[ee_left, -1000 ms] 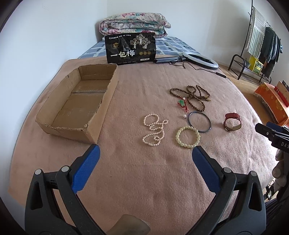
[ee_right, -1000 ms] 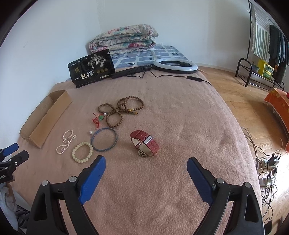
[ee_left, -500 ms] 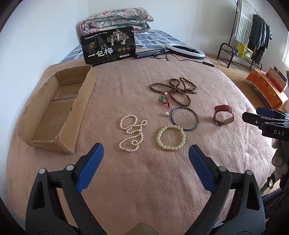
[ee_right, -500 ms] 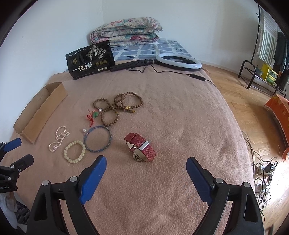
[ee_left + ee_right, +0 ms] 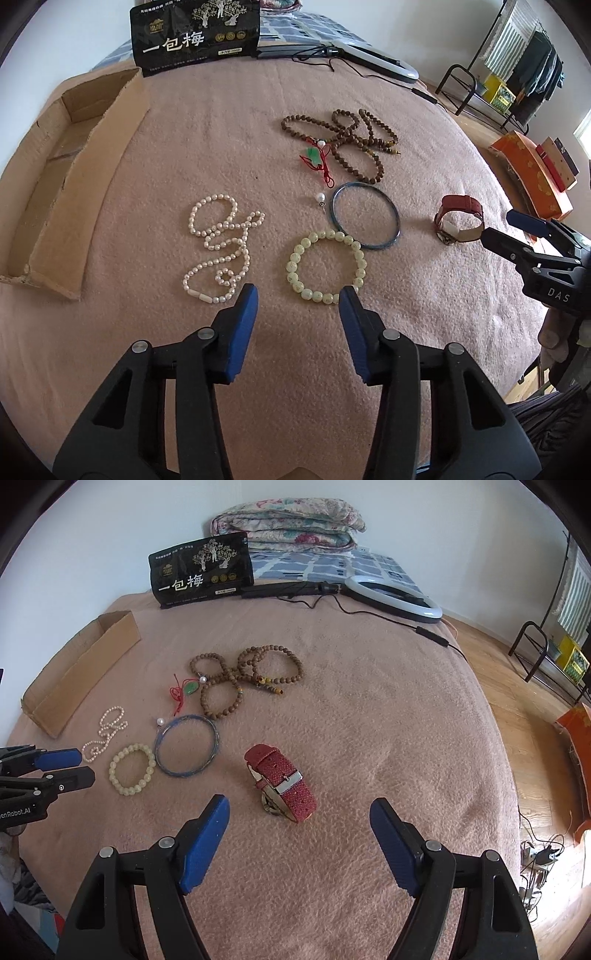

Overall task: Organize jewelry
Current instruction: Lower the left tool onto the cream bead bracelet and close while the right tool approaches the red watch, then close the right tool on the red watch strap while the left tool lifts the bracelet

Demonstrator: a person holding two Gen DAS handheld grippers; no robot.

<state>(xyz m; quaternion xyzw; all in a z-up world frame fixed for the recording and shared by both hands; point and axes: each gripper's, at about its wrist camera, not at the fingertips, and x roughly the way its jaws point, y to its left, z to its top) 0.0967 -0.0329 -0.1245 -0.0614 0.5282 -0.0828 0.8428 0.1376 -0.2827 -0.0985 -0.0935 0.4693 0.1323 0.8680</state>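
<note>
Cardboard marks your far left: the open box [image 5: 70,177] lies on the pink blanket [image 5: 229,122] of the bed, nothing visible inside it, well apart from the jewelry.

Next to the right lies the pearl necklace [image 5: 221,247], looped loosely, its lower end just beside the left fingertip of your left claw [image 5: 298,297]. That claw's jaws have just been closing and now stand partly apart with nothing between them, above the near edge of the pale green bead bracelet [image 5: 327,264]. If you drop straight down from here, the left pad may snag the pearls and drag the strand along with the bracelet.

Farther right sits the blue bangle [image 5: 366,216], touching or nearly touching the bracelet's far rim, with a loose pearl earring [image 5: 320,199] just beside it; a sliding bracelet could nudge either. Behind them, the brown bead strands [image 5: 351,147] tangle with a green pendant on red cord [image 5: 316,157], so lifting one may pull the other.

On the right, the red watch [image 5: 280,782] stands on edge between the tips of your right claw [image 5: 300,810], whose jaws have been narrowing but stand wide, touching nothing. Pinching the curved strap off-centre could tip it or let it spring out.
</note>
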